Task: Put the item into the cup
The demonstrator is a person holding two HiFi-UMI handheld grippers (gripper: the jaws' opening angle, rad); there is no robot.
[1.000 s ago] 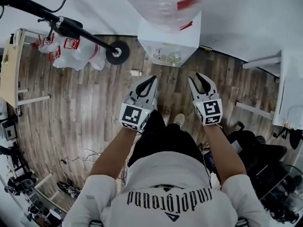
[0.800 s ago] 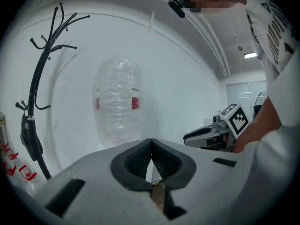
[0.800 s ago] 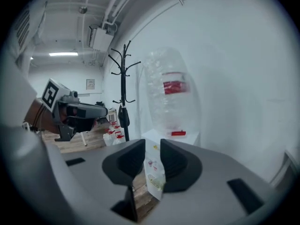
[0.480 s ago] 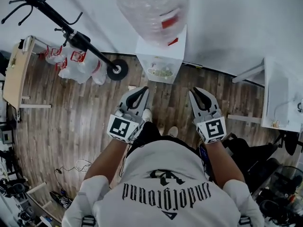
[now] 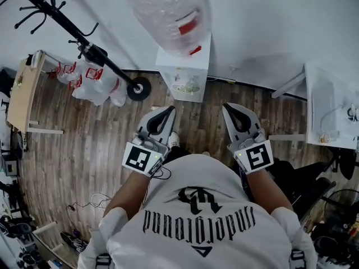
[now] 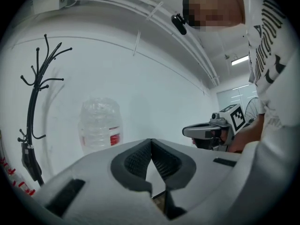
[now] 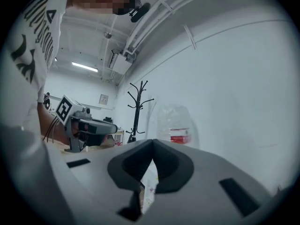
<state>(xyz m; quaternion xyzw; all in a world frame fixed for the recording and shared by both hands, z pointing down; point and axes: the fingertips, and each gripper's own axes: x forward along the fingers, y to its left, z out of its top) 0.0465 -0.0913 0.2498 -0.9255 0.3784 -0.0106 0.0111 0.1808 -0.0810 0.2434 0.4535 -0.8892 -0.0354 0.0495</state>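
No cup or loose item shows in any view. I hold both grippers out in front of my body above a wooden floor. My left gripper (image 5: 170, 110) is shut with nothing between its fingers; in the left gripper view its tips (image 6: 151, 141) meet. My right gripper (image 5: 229, 107) is also shut and empty, and its tips (image 7: 153, 141) touch. Each gripper appears in the other's view, the right gripper (image 6: 206, 131) and the left gripper (image 7: 93, 125). Both point toward a white wall.
A white water dispenser (image 5: 183, 74) with a clear bottle (image 5: 168, 10) stands straight ahead at the wall. A black coat rack (image 5: 84, 43) and white bags (image 5: 92, 83) are at the left, beside a wooden desk (image 5: 22, 91). There is a white table (image 5: 328, 108) at the right and a black chair (image 5: 314, 189) at the lower right.
The right gripper's jaws have closed. Both grippers sit closer to my body, and the view has shifted so that my torso fills more of the lower frame.
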